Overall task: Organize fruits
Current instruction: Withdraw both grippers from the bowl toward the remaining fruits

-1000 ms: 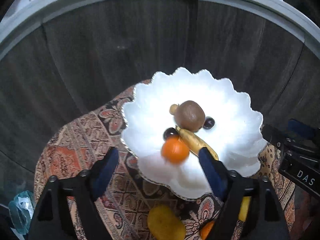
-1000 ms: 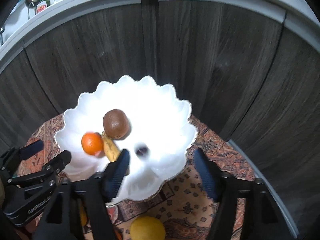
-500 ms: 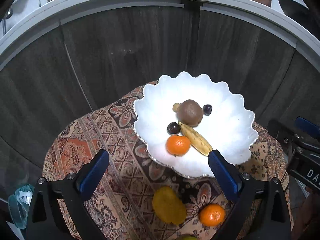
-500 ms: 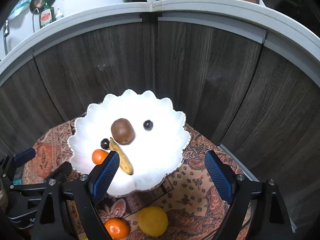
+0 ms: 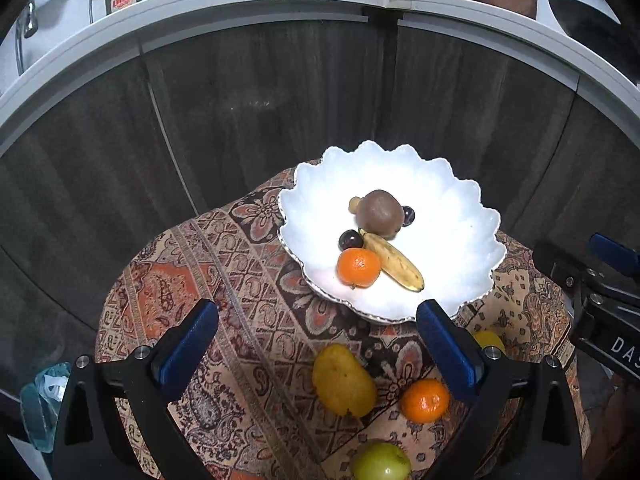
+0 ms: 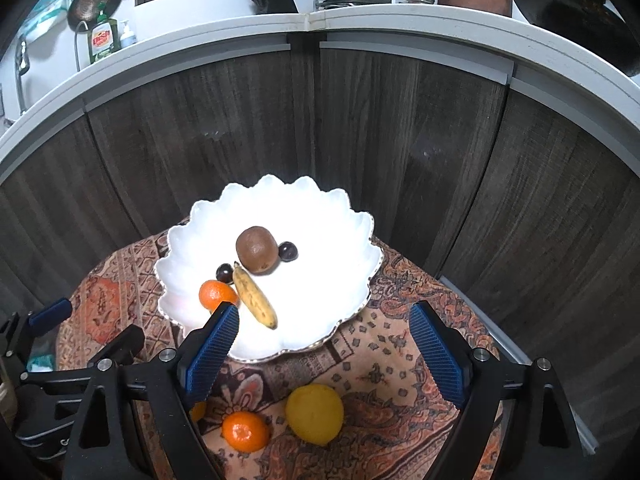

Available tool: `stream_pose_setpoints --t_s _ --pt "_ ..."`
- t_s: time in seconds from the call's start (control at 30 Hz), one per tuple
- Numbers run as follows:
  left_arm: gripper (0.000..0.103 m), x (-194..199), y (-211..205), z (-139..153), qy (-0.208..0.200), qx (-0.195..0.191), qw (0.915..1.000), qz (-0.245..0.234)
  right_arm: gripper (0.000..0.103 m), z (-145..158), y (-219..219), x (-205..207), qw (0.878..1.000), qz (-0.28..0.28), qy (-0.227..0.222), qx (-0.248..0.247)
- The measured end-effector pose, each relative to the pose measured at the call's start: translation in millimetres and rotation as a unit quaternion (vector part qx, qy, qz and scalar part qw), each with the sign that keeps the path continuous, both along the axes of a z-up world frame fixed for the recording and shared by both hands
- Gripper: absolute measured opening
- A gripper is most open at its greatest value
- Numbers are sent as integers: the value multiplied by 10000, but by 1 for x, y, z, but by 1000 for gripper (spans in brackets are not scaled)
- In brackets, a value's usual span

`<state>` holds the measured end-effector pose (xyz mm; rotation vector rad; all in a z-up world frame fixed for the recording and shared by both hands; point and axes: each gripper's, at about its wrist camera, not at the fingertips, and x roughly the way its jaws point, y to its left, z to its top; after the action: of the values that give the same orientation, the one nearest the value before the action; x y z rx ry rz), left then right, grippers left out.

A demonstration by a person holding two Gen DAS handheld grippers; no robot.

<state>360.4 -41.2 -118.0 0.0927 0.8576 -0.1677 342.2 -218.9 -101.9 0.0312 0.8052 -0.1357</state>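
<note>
- Your left gripper [image 5: 316, 334] has just been opening; it is spread wide, with nothing between its pads.
- Your right gripper [image 6: 324, 330] likewise, spread and empty.
- The white bowl [image 5: 452, 200] at 12 o'clock holds a banana [image 5: 394, 261], a tangerine [image 5: 358, 267] and a brown fruit [image 5: 380, 214].
- A mango [image 5: 343, 380] lies on the patterned cloth [image 5: 224, 280] at 6 o'clock of the bowl.

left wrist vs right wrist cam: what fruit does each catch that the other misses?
Left wrist only: a green apple at the bottom edge, a yellow mango on the patterned cloth, and a small tan fruit behind the brown one.
Right wrist only: no extra fruit.
Both: white scalloped bowl holding brown fruit, banana, orange and two dark grapes, plus a loose orange and a lemon.
</note>
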Motion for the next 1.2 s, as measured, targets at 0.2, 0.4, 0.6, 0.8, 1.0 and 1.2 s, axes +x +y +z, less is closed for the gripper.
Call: stream_pose_setpoints --t_s 0.2,0.4,0.6,0.8,1.0,1.2 --pt "101 -18 7 2 -101 -33 9999 113 88 3 4 -15 9998 134 -72 -125" --pt "101 -31 10 0 -95 -63 9998 152 88 1 6 -26 9998 191 -40 -99" --pt "101 -43 14 -3 -103 -88 9997 218 88 -3 10 -36 9997 240 29 -47" --pt "101 -59 13 -9 -91 -82 9998 175 88 -8 9 -50 9997 222 79 -19" --pt "101 -72 10 -17 -59 -109 9998 167 88 -20 6 -64 9997 140 186 57" --pt "100 -82 8 -27 -15 -40 9999 137 88 -31 2 -75 9997 55 243 -11"
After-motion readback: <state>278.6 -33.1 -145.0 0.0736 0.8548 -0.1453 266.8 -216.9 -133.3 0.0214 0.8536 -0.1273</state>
